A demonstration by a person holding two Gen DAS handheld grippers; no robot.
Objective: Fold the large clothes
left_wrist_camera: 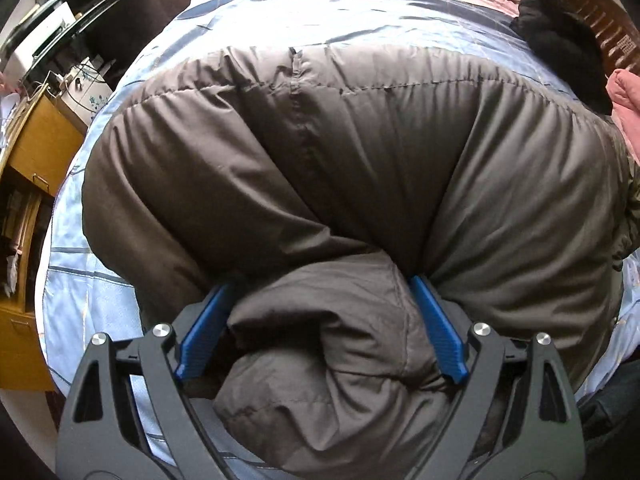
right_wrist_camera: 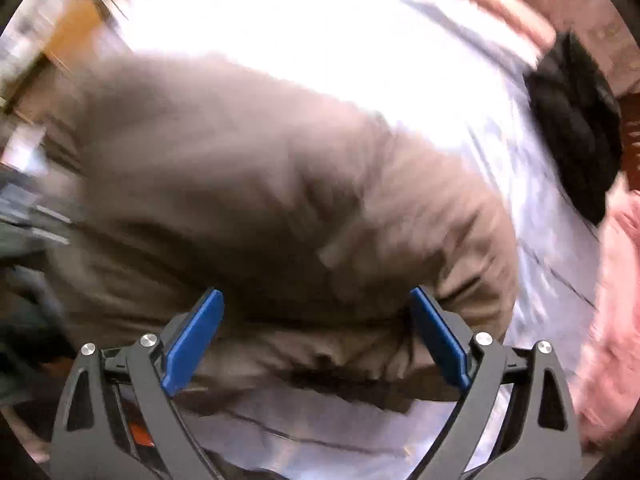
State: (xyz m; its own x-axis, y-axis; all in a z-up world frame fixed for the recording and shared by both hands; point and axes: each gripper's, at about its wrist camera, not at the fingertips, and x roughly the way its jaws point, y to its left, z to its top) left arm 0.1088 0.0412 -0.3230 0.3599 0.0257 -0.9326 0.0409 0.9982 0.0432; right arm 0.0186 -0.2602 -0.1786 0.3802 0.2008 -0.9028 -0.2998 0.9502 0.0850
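A large grey-brown padded jacket lies spread on a bed with a light blue cover. In the left wrist view a thick roll of the jacket fills the space between the blue fingers of my left gripper, whose jaws stand wide apart around it. The right wrist view is blurred by motion. There the jacket lies in front of my right gripper, whose jaws are wide open over the jacket's near edge, with nothing gripped.
A black garment lies at the bed's far right, also in the right wrist view. Pink bedding lies on the right. A wooden cabinet with clutter stands left of the bed.
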